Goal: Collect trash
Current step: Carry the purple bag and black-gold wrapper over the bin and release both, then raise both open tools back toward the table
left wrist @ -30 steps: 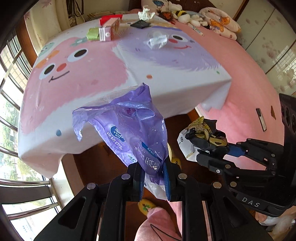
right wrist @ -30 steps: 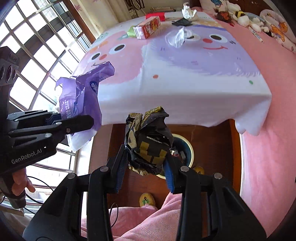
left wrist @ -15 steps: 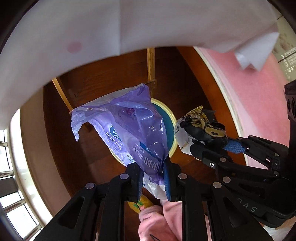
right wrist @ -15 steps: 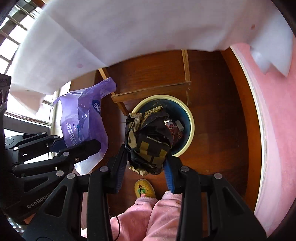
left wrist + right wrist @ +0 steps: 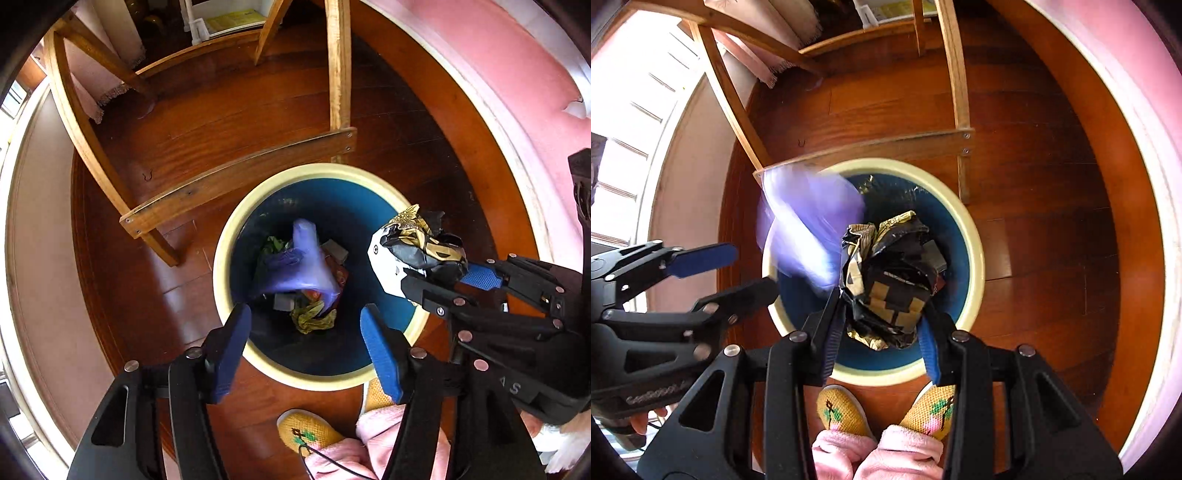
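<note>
Both grippers have dropped from above the bed to just over the bin (image 5: 221, 266), and the left gripper (image 5: 306, 328) has just been opening: its blue pads now stand well apart with nothing between them. Half a second ago those pads pinched the purple bag (image 5: 303, 266); now the bag is loose, a blurred shape over the bin's mouth in the right wrist view and, seen from the left wrist, already down inside the bin's blue wall among the scraps there. That piece of trash looks as good as delivered. The right gripper (image 5: 882, 332) is unchanged in its grip, its pads partly closed and pressing the sides of the crumpled black-and-gold wrapper (image 5: 890, 280), which hangs directly above the bin's opening. Judging from that position, the wrapper only needs to be let go to land inside. Just in front of the bin, on the wood floor (image 5: 229, 122), the person's yellow slippers (image 5: 842, 410) stand side by side; beyond the bin run the wooden legs and rail of a table frame (image 5: 236, 188).
</note>
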